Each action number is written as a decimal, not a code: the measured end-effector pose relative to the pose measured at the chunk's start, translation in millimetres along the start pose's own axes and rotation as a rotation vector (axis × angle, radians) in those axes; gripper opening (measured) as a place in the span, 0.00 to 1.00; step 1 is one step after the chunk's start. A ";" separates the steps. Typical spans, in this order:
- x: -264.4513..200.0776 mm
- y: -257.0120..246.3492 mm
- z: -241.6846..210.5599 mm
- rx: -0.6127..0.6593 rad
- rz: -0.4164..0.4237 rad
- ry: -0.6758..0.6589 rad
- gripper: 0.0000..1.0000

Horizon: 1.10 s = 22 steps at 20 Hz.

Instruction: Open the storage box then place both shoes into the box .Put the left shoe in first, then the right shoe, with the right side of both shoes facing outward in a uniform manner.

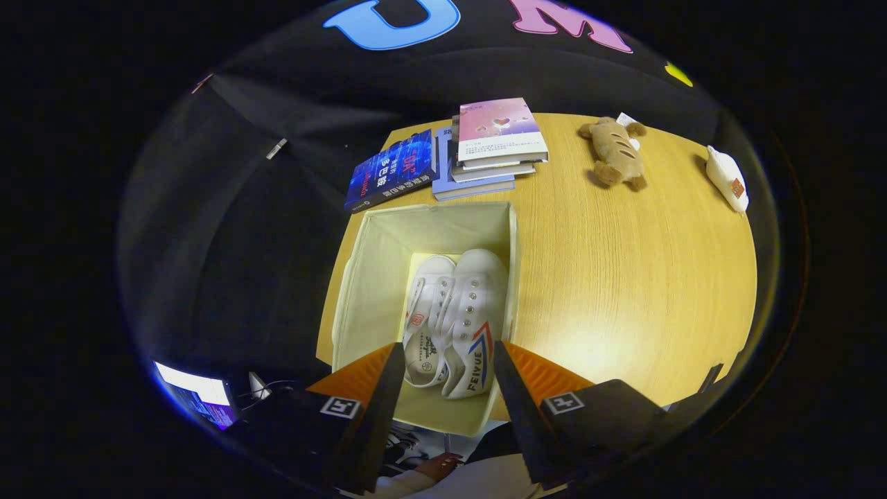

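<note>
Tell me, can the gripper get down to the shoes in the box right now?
Probably yes: the gripper is open above the open storage box, and the two white shoes lie uncovered just ahead of its fingers, though close to one wall.

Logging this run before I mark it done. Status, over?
Gripper open, empty, above the storage box. Both shoes inside, side by side on the right. Nothing in the way; books beyond.
</note>
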<state>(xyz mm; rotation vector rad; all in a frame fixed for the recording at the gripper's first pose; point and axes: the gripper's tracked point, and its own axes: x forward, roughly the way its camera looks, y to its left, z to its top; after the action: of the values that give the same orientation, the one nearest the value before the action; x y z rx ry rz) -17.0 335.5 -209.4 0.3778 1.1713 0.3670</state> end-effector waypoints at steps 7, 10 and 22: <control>-64.4 -56.8 14.9 -0.105 -0.012 -0.226 0.99; -97.7 -94.1 26.3 -0.141 -0.053 -0.358 0.99; -228.4 -232.4 54.2 -0.245 -0.132 -0.725 0.99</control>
<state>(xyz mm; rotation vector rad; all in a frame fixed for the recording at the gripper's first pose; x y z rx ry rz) -26.1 19.4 -114.0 0.1879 0.4321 0.2219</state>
